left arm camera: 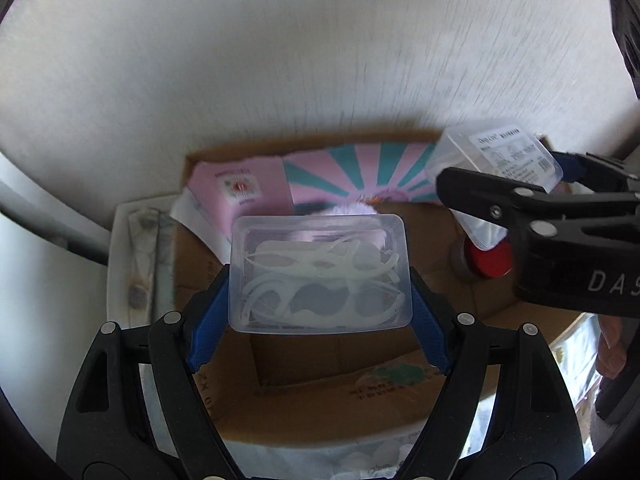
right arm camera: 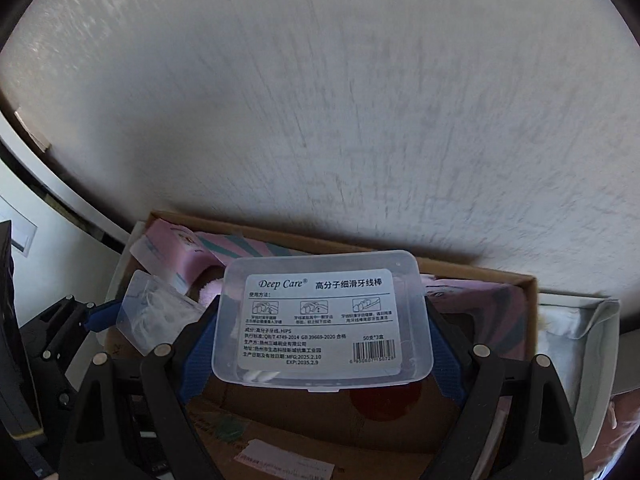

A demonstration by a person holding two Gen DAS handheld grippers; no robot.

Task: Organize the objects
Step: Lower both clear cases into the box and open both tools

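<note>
The left gripper [left arm camera: 320, 276] clamps a clear floss-pick box [left arm camera: 320, 272] above the cardboard box [left arm camera: 340, 360]; the right gripper [right arm camera: 322, 320] pinches a labelled floss box [right arm camera: 322, 316] alongside. Carton contents are partly hidden.

A white label on the clear plastic box [right arm camera: 322, 316], held between the right gripper's jaws, reads "Deep Care", "MFG:2025.2.10" and "EXP:2035.2.9", with a barcode. Beside the left gripper's jaws, the right gripper [left arm camera: 552, 184] body shows "DAS".

The open brown cardboard box [left arm camera: 332, 354] has bare floor near; a pink striped packet [left arm camera: 352, 178] blocks its far side, a red-capped jar [left arm camera: 490, 260] its right.
</note>
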